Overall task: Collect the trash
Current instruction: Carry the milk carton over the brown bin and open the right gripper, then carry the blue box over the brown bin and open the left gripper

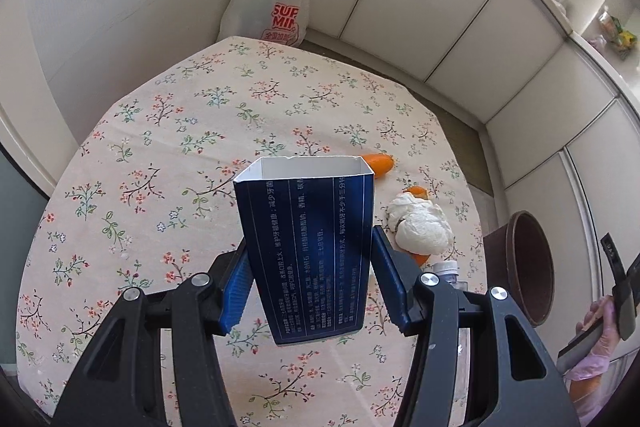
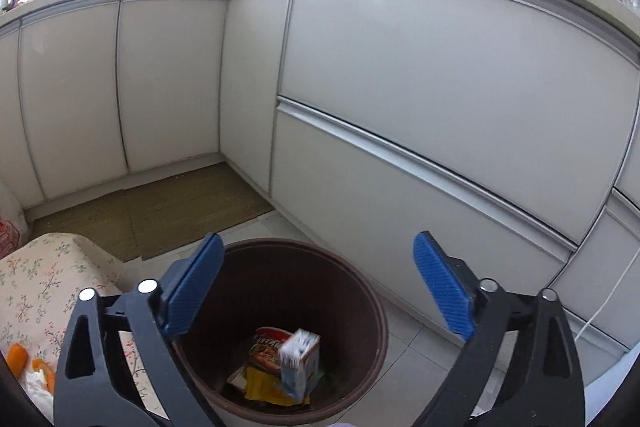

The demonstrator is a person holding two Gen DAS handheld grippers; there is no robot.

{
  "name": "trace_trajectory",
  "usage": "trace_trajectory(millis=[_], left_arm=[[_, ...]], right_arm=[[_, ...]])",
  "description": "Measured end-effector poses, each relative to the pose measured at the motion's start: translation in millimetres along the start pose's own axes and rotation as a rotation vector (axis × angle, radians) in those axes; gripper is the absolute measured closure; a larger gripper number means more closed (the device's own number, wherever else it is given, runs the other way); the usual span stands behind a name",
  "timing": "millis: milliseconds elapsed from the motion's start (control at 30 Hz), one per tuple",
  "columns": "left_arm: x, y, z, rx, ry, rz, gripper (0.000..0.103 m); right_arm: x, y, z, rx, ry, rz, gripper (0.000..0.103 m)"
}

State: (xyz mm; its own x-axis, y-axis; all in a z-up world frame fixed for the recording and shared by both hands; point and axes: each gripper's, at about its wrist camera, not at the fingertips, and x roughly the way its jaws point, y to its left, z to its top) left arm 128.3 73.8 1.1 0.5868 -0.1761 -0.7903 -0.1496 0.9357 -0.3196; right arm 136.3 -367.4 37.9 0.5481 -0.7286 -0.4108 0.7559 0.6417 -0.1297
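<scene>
Gripping a blue box [image 1: 308,259] above the table [image 1: 160,147], the left gripper [image 1: 310,283] contrasts with the right gripper [image 2: 316,283], wide open over the bin [image 2: 372,327].

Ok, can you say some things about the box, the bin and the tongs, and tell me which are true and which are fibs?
1. The left tongs hold a dark blue box. True.
2. The right tongs are squeezed shut. False: they stand wide open, with nothing between them.
3. The brown bin is empty. False: a small carton and wrappers lie inside.
4. Orange peel lies on the flowery tablecloth. True.
</scene>
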Motion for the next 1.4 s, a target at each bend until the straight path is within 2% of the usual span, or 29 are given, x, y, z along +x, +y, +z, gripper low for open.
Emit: trace_trajectory(millis=[133,233,533,767,1000,1167,1333,1400], left_arm=[[-2.9,-33.7,-0.7,0.07,-0.053,-0.008,0.048],[-2.2,-65.6,-0.5,0.105,-0.082,-0.051,0.048],[10.2,-200.4,-4.0,0.191,-0.125,-0.233,0.048],[38.6,-308.6,-25.7,0.27,-0.072,-0.334,0.048],[57.8,-391.9,-48.6,0.392,-0.01,-0.368,0.047],[68.1,-430.6,-64.3,0.47,0.022,-0.367,0.047],[83.4,-449.0,-75.1,0.505,0.076,-0.363,0.046],[87.2,-450.9,-76.3,0.503,0.091,-0.36,0.034]], right_arm=[[-1.1,-32.9,-5.7,0.011,-0.003,-0.021,0.007],[-1.4,-55.5,-14.5,0.001,0.016,-0.022,0.007],[21.4,-106.7,-41.1,-0.017,0.213,0.023,0.007],[68.3,-130.0,-54.5,-0.047,0.359,-0.016,0.007],[95.3,-152.9,-58.7,-0.018,0.432,-0.014,0.007],[105.9,-165.5,-63.1,0.005,0.469,-0.003,0.007],[101.2,-163.3,-61.1,0.01,0.464,0.024,0.007],[97.9,-159.5,-59.9,-0.002,0.457,0.032,0.007]])
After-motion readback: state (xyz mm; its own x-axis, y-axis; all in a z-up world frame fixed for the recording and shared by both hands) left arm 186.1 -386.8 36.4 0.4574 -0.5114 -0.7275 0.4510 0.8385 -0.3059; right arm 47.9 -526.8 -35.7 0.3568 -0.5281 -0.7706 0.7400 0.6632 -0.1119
